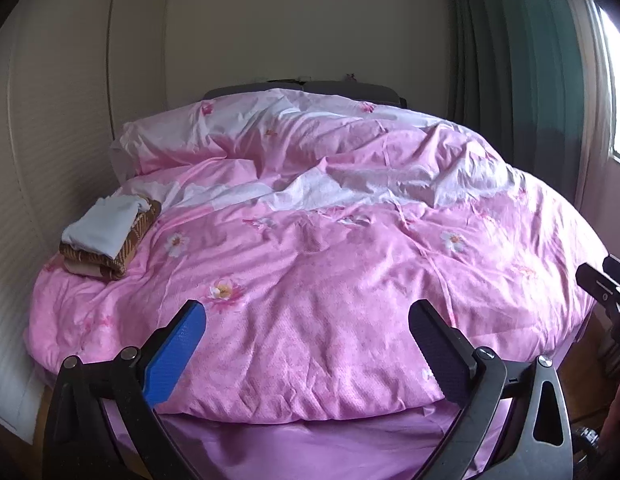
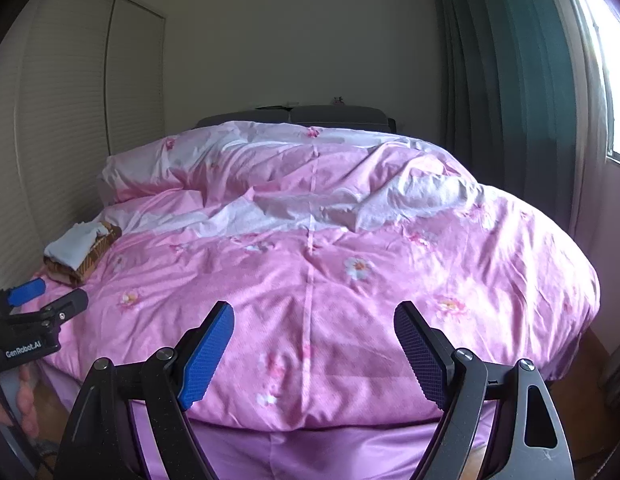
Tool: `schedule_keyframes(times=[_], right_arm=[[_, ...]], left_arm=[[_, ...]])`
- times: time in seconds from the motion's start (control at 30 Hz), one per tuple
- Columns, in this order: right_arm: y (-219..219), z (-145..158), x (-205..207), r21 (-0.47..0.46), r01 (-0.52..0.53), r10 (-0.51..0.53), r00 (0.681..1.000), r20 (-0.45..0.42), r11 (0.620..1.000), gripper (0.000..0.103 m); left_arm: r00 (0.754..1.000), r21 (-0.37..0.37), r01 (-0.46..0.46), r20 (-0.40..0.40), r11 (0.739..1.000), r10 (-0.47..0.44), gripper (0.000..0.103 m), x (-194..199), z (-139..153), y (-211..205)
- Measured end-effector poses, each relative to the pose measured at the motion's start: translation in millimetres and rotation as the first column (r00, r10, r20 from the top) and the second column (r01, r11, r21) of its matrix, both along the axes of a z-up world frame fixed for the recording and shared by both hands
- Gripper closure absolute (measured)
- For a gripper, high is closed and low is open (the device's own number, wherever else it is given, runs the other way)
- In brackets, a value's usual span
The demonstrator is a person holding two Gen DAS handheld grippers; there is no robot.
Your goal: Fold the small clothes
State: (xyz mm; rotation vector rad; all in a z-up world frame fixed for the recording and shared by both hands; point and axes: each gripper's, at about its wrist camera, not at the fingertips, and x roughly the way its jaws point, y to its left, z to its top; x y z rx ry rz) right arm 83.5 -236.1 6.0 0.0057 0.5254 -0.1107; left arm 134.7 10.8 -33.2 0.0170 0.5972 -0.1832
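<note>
Both my grippers, left gripper (image 1: 308,320) and right gripper (image 2: 313,322), hang over the pink duvet (image 1: 329,280), fingers wide apart, nothing between them. Folded clothes stack (image 1: 106,236) sits at the duvet's far left edge.

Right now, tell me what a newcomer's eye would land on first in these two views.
The pink flowered duvet fills the middle of both views, rumpled across the whole bed. At its far left edge sits a small stack of folded clothes, a pale garment on top of a brown patterned one. In the foreground the left gripper and right gripper hang open and empty above the duvet's near edge.
</note>
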Motion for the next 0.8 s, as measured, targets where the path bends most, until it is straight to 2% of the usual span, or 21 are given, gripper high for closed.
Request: schedule_keyframes(times=[0.33,0.8], right_arm=[[-6,-6,-6,0.005,-0.014,0.014,1.000,0.013,1.000,0.020],[-7,-7,-8,0.009,-0.015,0.015,1.000,0.021,1.000,0.020]], left_arm=[[0.999,0.041,-0.019,0.031,0.999,0.018,0.000,-12,0,-4],[0.999,0.041,-0.017,0.034,0.999,0.015,0.000,-14,0,-1]])
